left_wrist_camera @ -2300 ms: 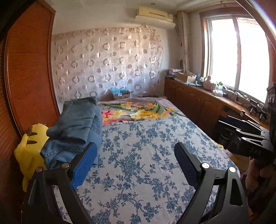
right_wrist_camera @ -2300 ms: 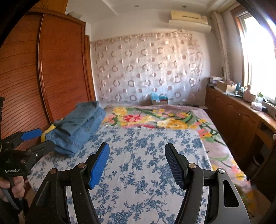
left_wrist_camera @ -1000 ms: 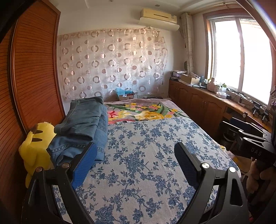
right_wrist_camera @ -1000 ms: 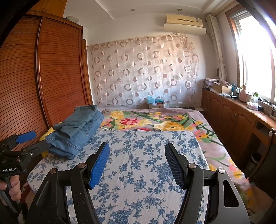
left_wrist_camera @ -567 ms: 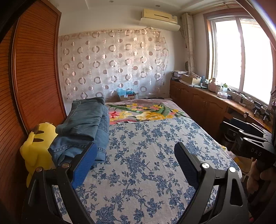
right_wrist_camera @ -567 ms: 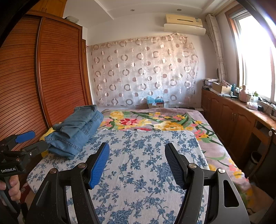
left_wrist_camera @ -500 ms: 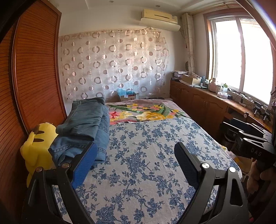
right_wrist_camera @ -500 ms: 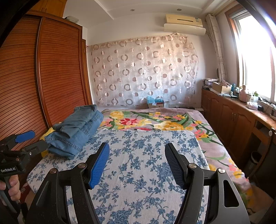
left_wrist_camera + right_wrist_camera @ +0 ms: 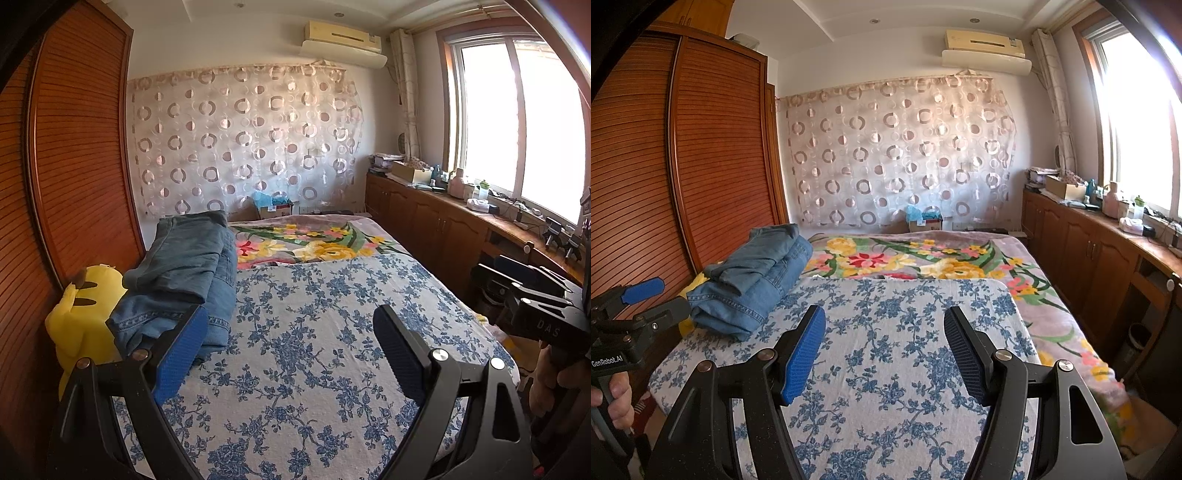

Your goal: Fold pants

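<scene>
Two grippers above bed: left gripper and right gripper, fingers spread wide, nothing held. Pants folded in a bundle at bed's left edge, resting against yellow plush toy, near wardrobe.

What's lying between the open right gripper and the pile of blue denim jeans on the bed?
Only bare blue-flowered white sheet lies between the right gripper and the blue denim jeans, as the right wrist view shows; nothing else rests there.
</scene>
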Motion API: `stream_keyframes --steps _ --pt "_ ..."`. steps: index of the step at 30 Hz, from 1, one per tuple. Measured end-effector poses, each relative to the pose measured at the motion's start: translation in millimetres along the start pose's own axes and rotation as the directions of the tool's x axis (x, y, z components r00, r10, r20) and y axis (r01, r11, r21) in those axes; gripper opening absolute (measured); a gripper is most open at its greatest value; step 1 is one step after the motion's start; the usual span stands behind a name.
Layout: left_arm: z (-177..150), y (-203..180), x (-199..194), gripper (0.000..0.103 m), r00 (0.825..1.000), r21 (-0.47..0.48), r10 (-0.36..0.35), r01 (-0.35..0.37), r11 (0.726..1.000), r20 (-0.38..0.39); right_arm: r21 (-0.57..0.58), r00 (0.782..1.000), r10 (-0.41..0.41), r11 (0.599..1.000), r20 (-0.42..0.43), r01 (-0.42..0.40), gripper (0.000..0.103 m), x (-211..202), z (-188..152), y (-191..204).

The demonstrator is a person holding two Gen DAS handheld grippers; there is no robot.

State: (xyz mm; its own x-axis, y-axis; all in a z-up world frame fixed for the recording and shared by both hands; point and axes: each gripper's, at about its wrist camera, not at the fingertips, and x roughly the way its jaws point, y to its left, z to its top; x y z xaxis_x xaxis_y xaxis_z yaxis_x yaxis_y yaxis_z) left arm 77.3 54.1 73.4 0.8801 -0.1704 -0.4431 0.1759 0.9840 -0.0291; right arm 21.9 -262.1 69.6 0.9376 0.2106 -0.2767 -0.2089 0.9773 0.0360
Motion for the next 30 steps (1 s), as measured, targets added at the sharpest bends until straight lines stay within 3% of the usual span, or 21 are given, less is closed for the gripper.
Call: stream_keyframes --steps 30 --pt "-2.3 0.1 0.6 0.091 1.000 0.006 0.003 -0.003 1.000 0.003 0.002 1.000 -0.004 1.000 0.002 0.004 0.069 1.0 0.6 0.7"
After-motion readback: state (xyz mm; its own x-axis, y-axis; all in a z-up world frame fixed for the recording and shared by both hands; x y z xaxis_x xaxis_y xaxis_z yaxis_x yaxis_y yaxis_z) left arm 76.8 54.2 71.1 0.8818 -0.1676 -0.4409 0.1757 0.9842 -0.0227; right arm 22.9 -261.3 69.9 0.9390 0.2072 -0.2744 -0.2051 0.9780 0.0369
